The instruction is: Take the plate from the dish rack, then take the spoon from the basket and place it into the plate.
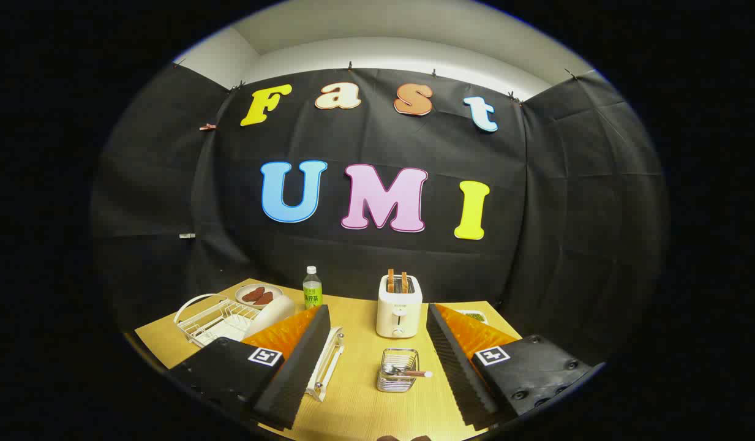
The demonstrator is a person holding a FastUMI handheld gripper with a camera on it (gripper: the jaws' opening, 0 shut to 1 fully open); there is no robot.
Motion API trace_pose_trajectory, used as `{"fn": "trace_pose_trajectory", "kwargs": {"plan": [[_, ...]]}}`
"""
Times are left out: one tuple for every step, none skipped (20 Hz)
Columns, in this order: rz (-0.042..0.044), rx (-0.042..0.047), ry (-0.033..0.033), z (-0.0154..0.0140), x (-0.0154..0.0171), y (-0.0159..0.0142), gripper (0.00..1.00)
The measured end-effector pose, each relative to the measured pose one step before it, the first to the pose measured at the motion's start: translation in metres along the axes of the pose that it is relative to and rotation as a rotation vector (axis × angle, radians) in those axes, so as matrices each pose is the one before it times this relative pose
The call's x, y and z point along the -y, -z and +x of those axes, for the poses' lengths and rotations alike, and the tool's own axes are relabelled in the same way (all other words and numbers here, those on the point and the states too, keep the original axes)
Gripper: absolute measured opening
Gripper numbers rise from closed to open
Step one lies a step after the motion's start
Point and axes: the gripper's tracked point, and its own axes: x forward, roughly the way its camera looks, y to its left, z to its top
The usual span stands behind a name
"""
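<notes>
My gripper [377, 311] is open above the wooden table [359, 404], with nothing between its fingers. A small wire basket [397, 369] stands between the fingers, nearer the right one. In it lies a spoon [414, 373], its handle pointing right. Beyond the left finger sits a white wire dish rack [213, 320]. A white plate [270, 315] stands in the rack at its right end, partly hidden by that finger.
A white toaster [399, 312] with two slices in it stands just beyond the basket. A green bottle [312, 288] and a dish of brown food [258, 295] sit behind the rack. A white frame [326, 362] lies by the left finger. A small dish [475, 316] shows past the right finger.
</notes>
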Motion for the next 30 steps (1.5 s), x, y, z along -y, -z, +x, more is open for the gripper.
{"fn": "trace_pose_trajectory", "kwargs": {"plan": [[-0.00025,-0.00585,0.00474,0.00018,0.00169,0.00266,0.98],[0.00228,-0.00366,0.00352,0.00054,0.00122,0.00145,0.98],[0.00632,-0.00641,0.00220,0.00054,0.00111,0.00168,0.98],[0.00696,-0.00735,0.00076,-0.00048,0.00091,0.00229,0.98],[0.00398,-0.00232,0.00167,-0.00018,0.00157,0.00072,0.98],[-0.00183,0.00262,0.00240,-0.00045,0.00156,-0.00111,0.98],[-0.00679,0.00351,0.00264,-0.00049,0.00141,-0.00053,0.98],[-0.00797,0.00121,0.00119,0.00035,0.00185,0.00056,0.98],[-0.00336,-0.00108,-0.00113,0.00029,0.00021,0.00078,0.98],[-0.00067,-0.00295,-0.00121,0.00019,-0.00008,0.00071,0.98],[0.00105,-0.00436,-0.00105,0.00066,-0.00018,0.00198,0.98],[0.00174,-0.00318,-0.00064,-0.00016,-0.00051,0.00006,0.98],[0.00240,-0.00251,0.00175,0.00070,0.00021,0.00026,0.98],[0.00316,-0.00360,0.00133,-0.00039,-0.00029,0.00091,0.98],[0.00243,-0.00214,0.00024,0.00036,-0.00012,0.00048,0.98],[0.00151,-0.00243,0.00040,0.00077,-0.00022,0.00116,0.98],[-0.00030,-0.00114,-0.00069,0.00000,-0.00002,0.00002,0.98],[-0.00126,-0.00145,-0.00151,-0.00106,-0.00156,0.00080,0.98],[-0.00094,-0.00172,-0.00215,0.00018,-0.00052,0.00020,0.98],[-0.00093,-0.00155,-0.00201,0.00029,-0.00108,0.00033,0.98],[-0.00076,-0.00179,-0.00268,0.00018,-0.00073,0.00058,0.98],[-0.00117,-0.00181,-0.00295,0.00041,-0.00090,0.00005,0.98],[-0.00169,-0.00132,-0.00256,0.00113,-0.00094,-0.00047,0.98],[-0.00046,-0.00138,-0.00291,0.00138,-0.00230,-0.00087,0.98],[0.00145,0.00158,-0.00379,0.00095,-0.00147,-0.00173,0.98],[0.00190,0.00134,-0.00633,0.00174,-0.00261,-0.00210,0.98],[0.00073,0.00055,-0.00840,0.00161,-0.00365,-0.00213,0.98],[-0.00034,-0.00294,-0.00838,0.00100,-0.00335,-0.00048,0.98],[-0.00254,-0.00032,-0.01052,0.00212,-0.00423,-0.00307,0.98],[-0.00539,-0.00077,-0.01115,0.00186,-0.00510,-0.00321,0.98]]}}
